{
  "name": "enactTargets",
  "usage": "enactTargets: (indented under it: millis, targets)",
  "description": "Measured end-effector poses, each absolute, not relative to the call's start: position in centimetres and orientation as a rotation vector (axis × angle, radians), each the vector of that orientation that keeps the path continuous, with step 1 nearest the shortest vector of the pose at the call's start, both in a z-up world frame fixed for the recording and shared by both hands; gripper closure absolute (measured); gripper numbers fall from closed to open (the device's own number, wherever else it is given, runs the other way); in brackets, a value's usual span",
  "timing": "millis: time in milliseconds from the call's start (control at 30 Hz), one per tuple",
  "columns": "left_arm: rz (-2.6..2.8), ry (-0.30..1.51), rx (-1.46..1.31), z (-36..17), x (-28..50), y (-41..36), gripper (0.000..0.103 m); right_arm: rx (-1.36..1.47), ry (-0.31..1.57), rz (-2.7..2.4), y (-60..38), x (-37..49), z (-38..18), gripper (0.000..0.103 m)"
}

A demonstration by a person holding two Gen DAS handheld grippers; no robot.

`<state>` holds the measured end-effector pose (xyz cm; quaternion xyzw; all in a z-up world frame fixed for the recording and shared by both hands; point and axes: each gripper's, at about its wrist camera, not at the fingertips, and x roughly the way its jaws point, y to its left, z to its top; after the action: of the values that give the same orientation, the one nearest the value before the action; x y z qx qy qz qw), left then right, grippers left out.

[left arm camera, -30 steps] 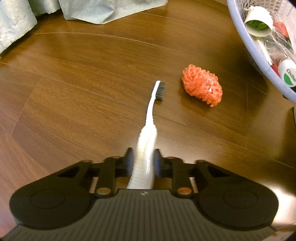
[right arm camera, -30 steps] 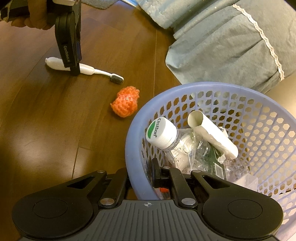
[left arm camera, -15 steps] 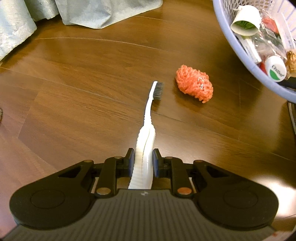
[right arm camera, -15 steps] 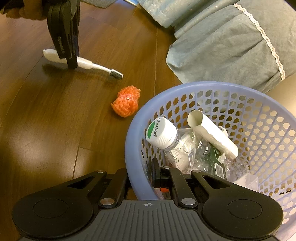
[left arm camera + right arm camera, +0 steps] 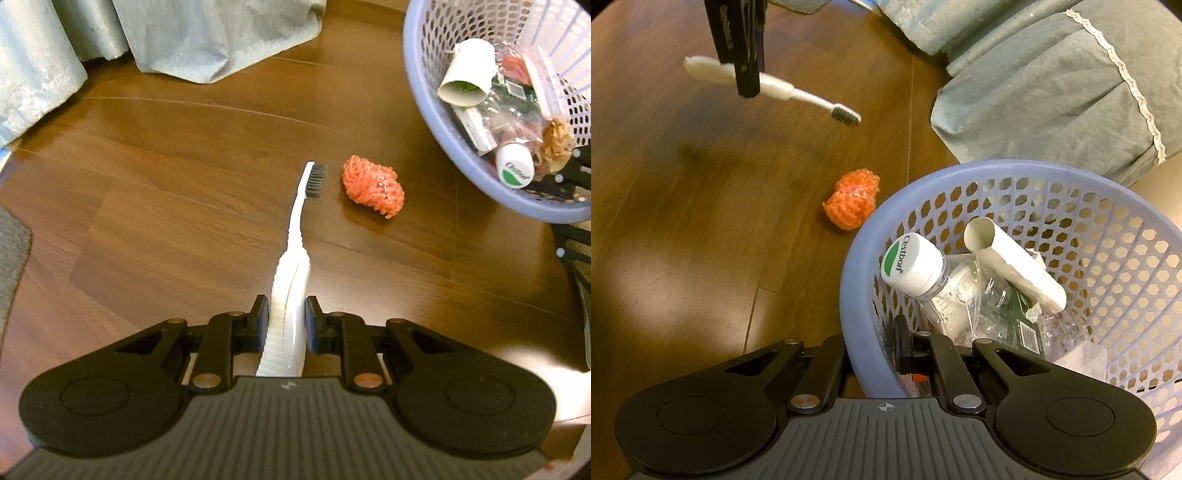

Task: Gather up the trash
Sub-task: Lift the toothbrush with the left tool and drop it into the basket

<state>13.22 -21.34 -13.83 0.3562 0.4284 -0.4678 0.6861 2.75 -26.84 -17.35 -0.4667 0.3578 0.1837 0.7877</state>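
Note:
My left gripper (image 5: 284,314) is shut on the thick handle of a white toothbrush (image 5: 295,236), whose dark bristles point away from me. In the right wrist view, the left gripper (image 5: 748,79) holds the toothbrush (image 5: 798,94) in the air above the wooden floor. An orange net ball (image 5: 373,188) lies on the floor between brush and basket, and shows too as the ball (image 5: 851,199) beside the basket. My right gripper (image 5: 873,347) is shut on the near rim of the lilac mesh basket (image 5: 857,258), one finger outside and one inside.
The basket (image 5: 443,122) holds a clear bottle with a white cap (image 5: 912,262), a cardboard tube (image 5: 1015,266) and wrappers. Grey-green bedding (image 5: 1052,85) bulges behind the basket. Curtain fabric (image 5: 207,33) hangs at the far side, and a grey rug edge (image 5: 11,258) lies at the left.
The left gripper has risen with the toothbrush, lifting it off the floor; the floor, ball and basket look farther away. The right gripper and basket have not moved.

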Motion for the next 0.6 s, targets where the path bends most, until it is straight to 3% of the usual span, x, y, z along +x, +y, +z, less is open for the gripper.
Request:
enactTargets:
  millis: [600]
  targets:
    - [-1.007, 0.944, 0.81, -10.0, 13.2, -18.7, 0.086, -1.017, 0.775, 0.425, -26.4, 1.6, -17.1, 0.1]
